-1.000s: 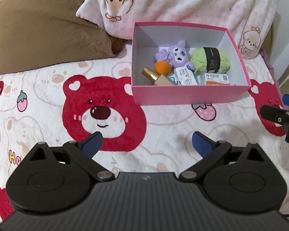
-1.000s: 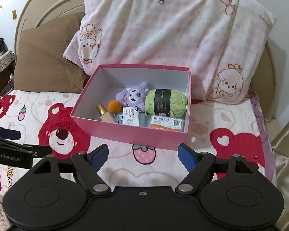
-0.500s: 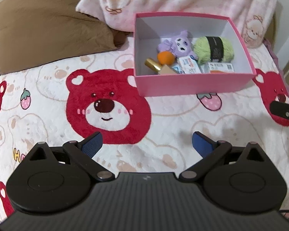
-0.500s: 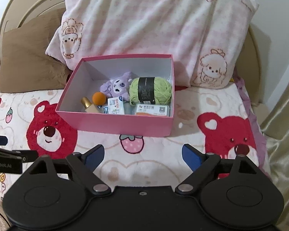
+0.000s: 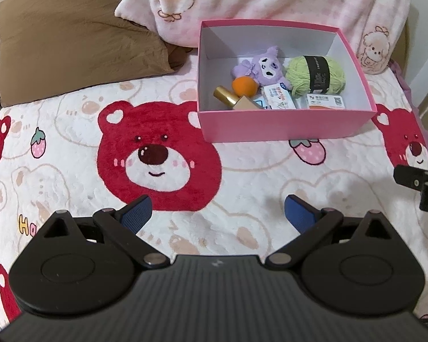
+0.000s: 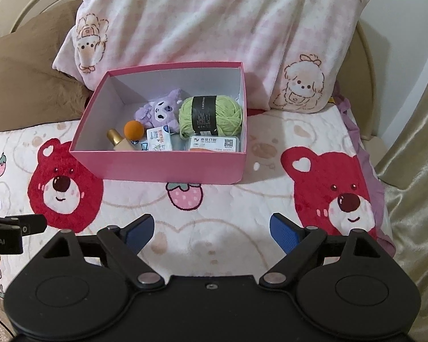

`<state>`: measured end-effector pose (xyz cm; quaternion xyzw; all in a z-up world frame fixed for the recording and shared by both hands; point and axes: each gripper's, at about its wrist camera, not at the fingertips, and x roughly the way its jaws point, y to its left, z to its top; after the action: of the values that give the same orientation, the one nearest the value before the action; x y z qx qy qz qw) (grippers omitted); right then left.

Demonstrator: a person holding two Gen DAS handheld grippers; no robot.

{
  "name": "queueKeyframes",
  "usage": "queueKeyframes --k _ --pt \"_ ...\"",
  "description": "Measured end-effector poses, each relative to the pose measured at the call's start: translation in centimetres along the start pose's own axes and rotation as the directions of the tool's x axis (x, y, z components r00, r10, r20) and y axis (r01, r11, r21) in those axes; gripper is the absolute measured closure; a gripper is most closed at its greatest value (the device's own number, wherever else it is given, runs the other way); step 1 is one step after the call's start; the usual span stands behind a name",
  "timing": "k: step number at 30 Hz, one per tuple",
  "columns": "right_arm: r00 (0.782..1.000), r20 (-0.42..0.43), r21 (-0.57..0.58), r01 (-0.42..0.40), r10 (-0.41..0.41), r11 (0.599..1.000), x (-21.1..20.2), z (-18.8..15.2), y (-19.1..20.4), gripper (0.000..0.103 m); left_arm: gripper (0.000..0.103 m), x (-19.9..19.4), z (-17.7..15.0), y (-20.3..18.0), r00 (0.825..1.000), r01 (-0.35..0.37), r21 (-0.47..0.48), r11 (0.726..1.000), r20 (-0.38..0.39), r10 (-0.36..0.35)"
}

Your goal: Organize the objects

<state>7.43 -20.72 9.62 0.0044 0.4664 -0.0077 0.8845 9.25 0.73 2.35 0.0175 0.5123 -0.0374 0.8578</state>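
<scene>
Bed (image 5: 242, 193) under a blanket printed with red bears and strawberries. Against the headboard, a pink pillow (image 6: 214, 28) and, to its left, a brown pillow (image 5: 71, 37).

Pink box (image 5: 285, 124), lid off, white inside, set on the blanket just before the pink pillow. Inside, at the back right, green yarn (image 5: 315, 75) with a black band; left of it and touching, a purple plush (image 5: 264, 67). Orange ball (image 5: 244, 85) pressed against the plush from the front. Gold bottle (image 5: 232, 99) lying tilted at the front left, cap toward the left wall. Small white carton (image 5: 279, 98) in the front middle, flat white packet (image 5: 325, 101) at the front right below the yarn.

Left gripper (image 5: 215, 213) spread wide, nothing between the blue pads, hovering over the blanket; box well ahead and a little right of its centre line.

Right gripper (image 6: 211, 228) also spread wide with nothing between the pads, jaws having just been opening; box well ahead and slightly left. No contact with the box or its contents from either gripper.
</scene>
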Motion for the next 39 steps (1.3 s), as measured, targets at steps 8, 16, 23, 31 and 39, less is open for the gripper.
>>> queueKeyframes --k 8,16,23,31,39 --pt "1.0 0.007 -0.019 0.01 -0.01 1.0 -0.2 -0.1 0.4 0.012 0.002 1.0 0.1 0.3 0.999 0.008 -0.006 1.0 -0.036 -0.008" --pt "1.0 0.013 -0.045 0.028 -0.027 0.999 -0.2 -0.1 0.8 0.012 0.002 1.6 -0.1 0.1 0.999 -0.018 0.024 1.0 -0.036 0.019" --pt "0.999 0.009 -0.046 0.035 -0.035 0.998 0.0 0.0 0.8 0.012 0.002 1.7 0.1 0.3 0.999 -0.025 0.012 1.0 -0.035 0.025" --pt "0.999 0.005 -0.036 0.039 -0.039 0.999 0.0 0.0 0.6 0.012 0.002 1.5 0.1 0.6 0.999 -0.019 -0.006 1.0 -0.032 0.019" --pt "0.999 -0.005 -0.038 0.041 -0.041 0.998 0.0 -0.1 0.6 0.012 0.002 1.2 0.1 0.5 0.999 -0.031 0.003 1.0 -0.017 0.031"
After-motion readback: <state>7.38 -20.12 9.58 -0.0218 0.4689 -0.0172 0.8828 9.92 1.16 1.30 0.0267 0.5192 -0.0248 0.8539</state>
